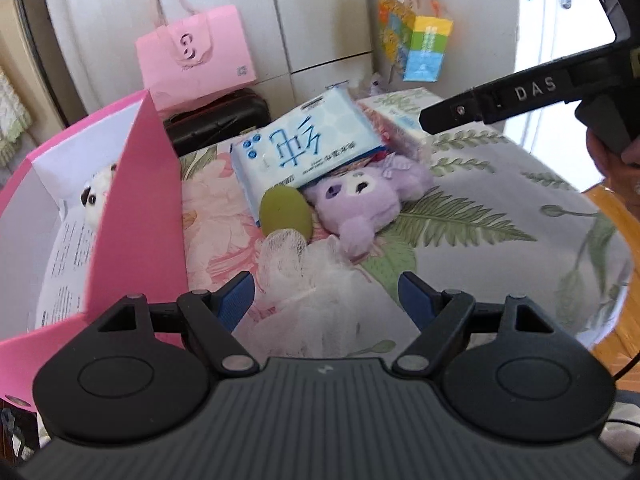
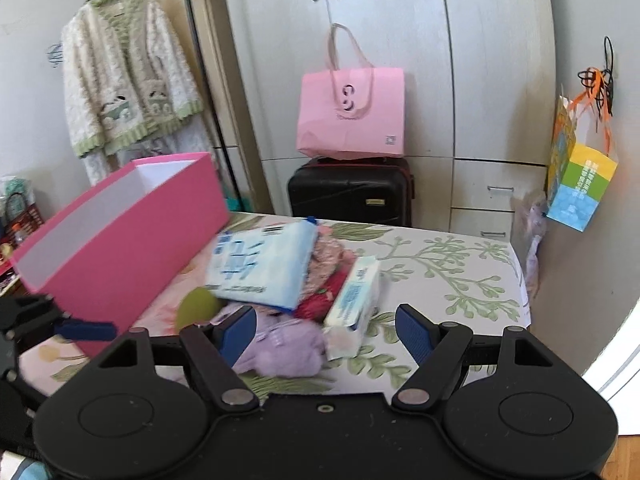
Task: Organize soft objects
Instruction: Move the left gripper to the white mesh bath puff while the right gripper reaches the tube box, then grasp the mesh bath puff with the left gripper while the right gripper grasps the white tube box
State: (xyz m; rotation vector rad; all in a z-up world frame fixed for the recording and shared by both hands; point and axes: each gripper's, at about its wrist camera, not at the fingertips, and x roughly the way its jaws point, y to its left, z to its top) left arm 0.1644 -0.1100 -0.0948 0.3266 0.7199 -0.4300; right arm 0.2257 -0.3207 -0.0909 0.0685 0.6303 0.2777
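Observation:
A pile lies on the floral bed sheet (image 1: 500, 200): a white mesh bath puff (image 1: 296, 268), a green egg-shaped sponge (image 1: 285, 210), a purple plush toy (image 1: 360, 204) and a blue-and-white tissue pack (image 1: 304, 144). My left gripper (image 1: 326, 296) is open and empty just above the puff. A pink box (image 1: 132, 216) on the left holds a white panda plush (image 1: 98, 194). My right gripper (image 2: 326, 330) is open and empty above the purple plush (image 2: 288, 350), near a small tissue box (image 2: 354, 300). The pink box (image 2: 120, 248) and tissue pack (image 2: 260, 264) show there too.
A pink paper bag (image 2: 352, 120) stands on a black suitcase (image 2: 352, 192) against white wardrobes behind the bed. A colourful bag (image 2: 580, 176) hangs at the right. A cardigan (image 2: 128, 80) hangs at the left. The right gripper's body (image 1: 520, 92) crosses the left view's upper right.

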